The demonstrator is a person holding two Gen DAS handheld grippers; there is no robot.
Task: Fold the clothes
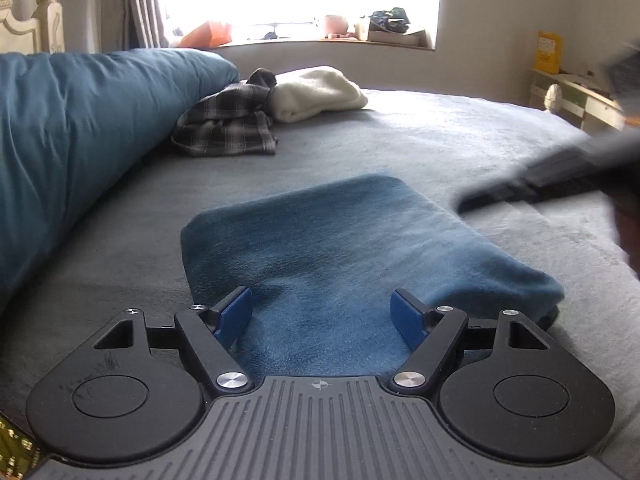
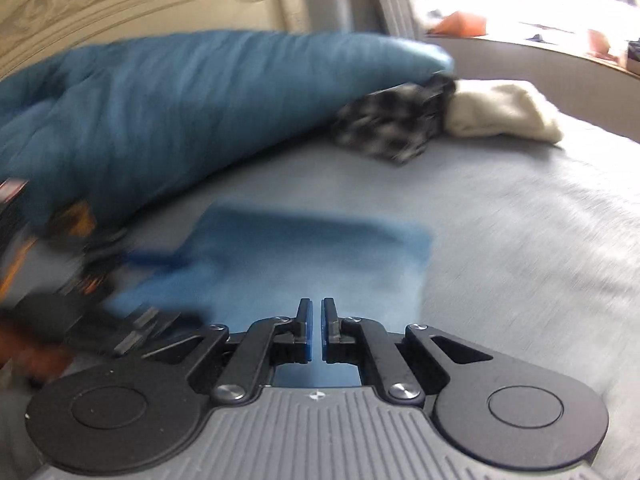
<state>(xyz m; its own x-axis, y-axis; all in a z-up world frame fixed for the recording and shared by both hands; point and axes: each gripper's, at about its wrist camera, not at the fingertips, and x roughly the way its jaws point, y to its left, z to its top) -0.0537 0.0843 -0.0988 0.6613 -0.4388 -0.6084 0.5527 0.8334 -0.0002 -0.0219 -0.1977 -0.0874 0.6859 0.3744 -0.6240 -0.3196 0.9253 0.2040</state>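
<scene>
L tongs open over folded blue garment.

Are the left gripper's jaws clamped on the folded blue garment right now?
No. The left gripper has its jaws spread wide above the folded blue garment, pinching no fabric.

Three garments lie out: one blue folded garment, one plaid garment, one cream garment.

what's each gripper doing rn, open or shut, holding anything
Left gripper: open, over the folded blue cloth, holding nothing.
Right gripper: nearly shut with a thin gap, nothing visible between its fingers.
</scene>
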